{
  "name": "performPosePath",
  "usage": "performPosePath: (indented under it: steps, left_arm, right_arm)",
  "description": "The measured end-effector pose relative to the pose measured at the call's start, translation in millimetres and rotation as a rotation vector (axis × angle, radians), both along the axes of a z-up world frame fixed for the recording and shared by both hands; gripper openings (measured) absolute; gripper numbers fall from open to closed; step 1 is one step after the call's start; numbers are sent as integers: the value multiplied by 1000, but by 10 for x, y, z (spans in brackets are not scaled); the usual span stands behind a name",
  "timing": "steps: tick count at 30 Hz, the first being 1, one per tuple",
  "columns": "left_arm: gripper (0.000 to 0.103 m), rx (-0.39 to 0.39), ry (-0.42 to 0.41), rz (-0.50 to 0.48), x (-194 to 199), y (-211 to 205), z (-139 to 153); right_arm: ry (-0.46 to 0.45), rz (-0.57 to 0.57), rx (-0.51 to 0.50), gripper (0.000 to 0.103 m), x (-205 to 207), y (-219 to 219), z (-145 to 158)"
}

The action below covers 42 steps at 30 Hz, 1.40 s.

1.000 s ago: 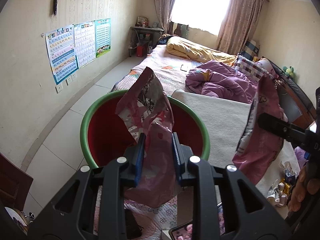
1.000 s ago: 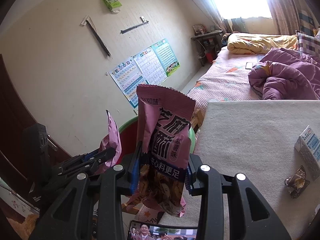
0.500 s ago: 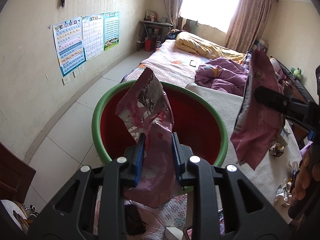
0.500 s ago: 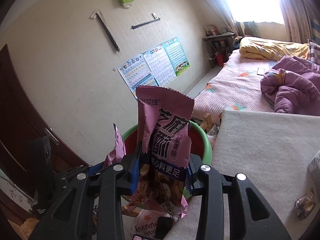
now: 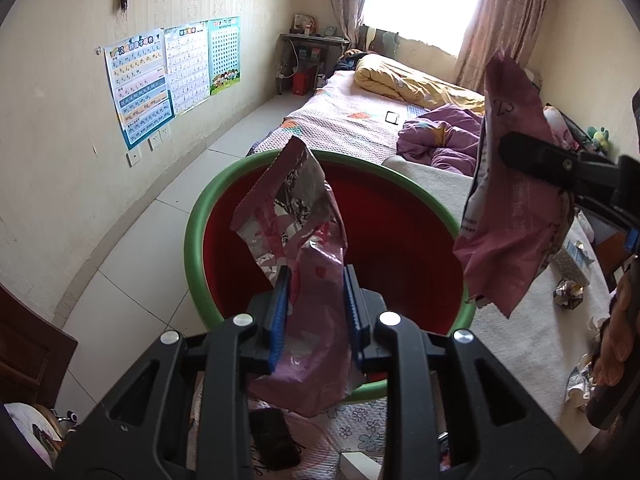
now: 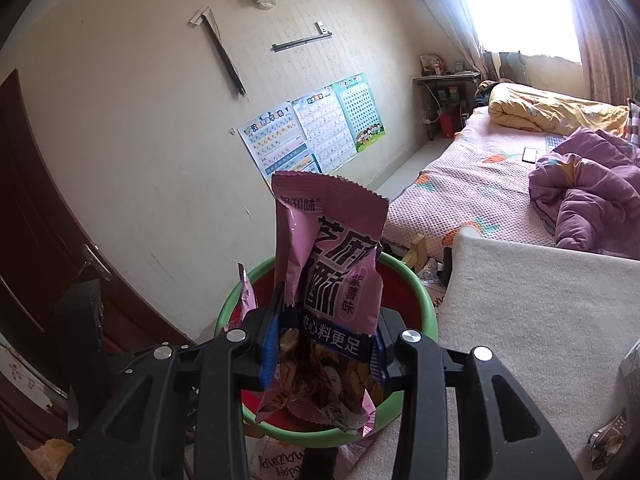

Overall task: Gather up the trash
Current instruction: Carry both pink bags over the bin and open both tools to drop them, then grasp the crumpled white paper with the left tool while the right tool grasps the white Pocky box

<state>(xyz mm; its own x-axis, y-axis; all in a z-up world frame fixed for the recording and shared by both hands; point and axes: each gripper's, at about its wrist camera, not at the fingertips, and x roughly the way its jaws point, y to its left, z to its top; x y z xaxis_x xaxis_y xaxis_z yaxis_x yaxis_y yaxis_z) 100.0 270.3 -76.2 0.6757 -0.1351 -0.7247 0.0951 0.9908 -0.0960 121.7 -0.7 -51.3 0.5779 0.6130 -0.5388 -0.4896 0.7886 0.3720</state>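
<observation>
Two wrappers are in your grip, one per tool, and both hang over the bin [image 5: 256, 168]; your left gripper [image 5: 316, 304] is pinching a torn pink wrapper [image 5: 304, 240] that stands up between its blue pads, and your right gripper [image 6: 324, 344] is clamped on a purple snack bag [image 6: 332, 264] printed with large characters. From the left view the red basin with its green rim sits directly beyond your left fingertips, and the purple snack bag hangs at the right, over the near right part of the rim; more trash waits on the pale blanket [image 6: 540, 320], including a crumpled foil scrap [image 5: 568, 292] and a small carton [image 5: 576, 256].

To drop well, I'd judge you should bring each wrapper's lower end well inside the rim before you let go; these films are light and may cling to a pad or drift, so open wide and give a small shake if one sticks; release the right one only once it clears the rim, since it looks closest to the edge.

Against the frame a second ago, the bin now fills far more of the left view and has come under the right gripper, where before it only peeked out behind the bag; both grips look unchanged, and the purple bag has swung from over the blanket to the bin's edge.
</observation>
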Motion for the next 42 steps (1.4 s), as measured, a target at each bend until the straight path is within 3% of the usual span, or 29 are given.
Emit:
performPosePath:
  steps: [6, 7, 9, 10, 14, 21, 27, 34, 42]
  left_arm:
    - [28, 46, -5, -7, 84, -33, -25]
    - [33, 56, -8, 1, 97, -37, -32]
    - [61, 66, -15, 25, 87, -36, -36]
    - [62, 64, -24, 34, 73, -29, -25]
    - [67, 57, -27, 66, 17, 3, -22]
    - [71, 16, -61, 82, -185, -154, 94]
    - [72, -31, -70, -25, -359, -767, 199]
    - [75, -91, -11, -185, -696, -1738, 158]
    - [75, -124, 87, -340, -1167, -2680, -65]
  right_arm:
    - [-7, -6, -8, 38, 41, 30, -24]
    - [-10, -9, -5, 39, 43, 27, -23]
    - [-10, -11, 6, 55, 40, 24, -12]
    - [-12, -11, 9, 60, 47, 14, -1]
    - [-15, -18, 20, 61, -12, -89, 41]
    - [14, -90, 54, 70, -349, -664, 73]
    - [61, -145, 3, 70, -637, -1329, 11]
    - [66, -252, -111, 72, -993, -2417, -59]
    - [236, -220, -232, 72, -1315, -3293, -581]
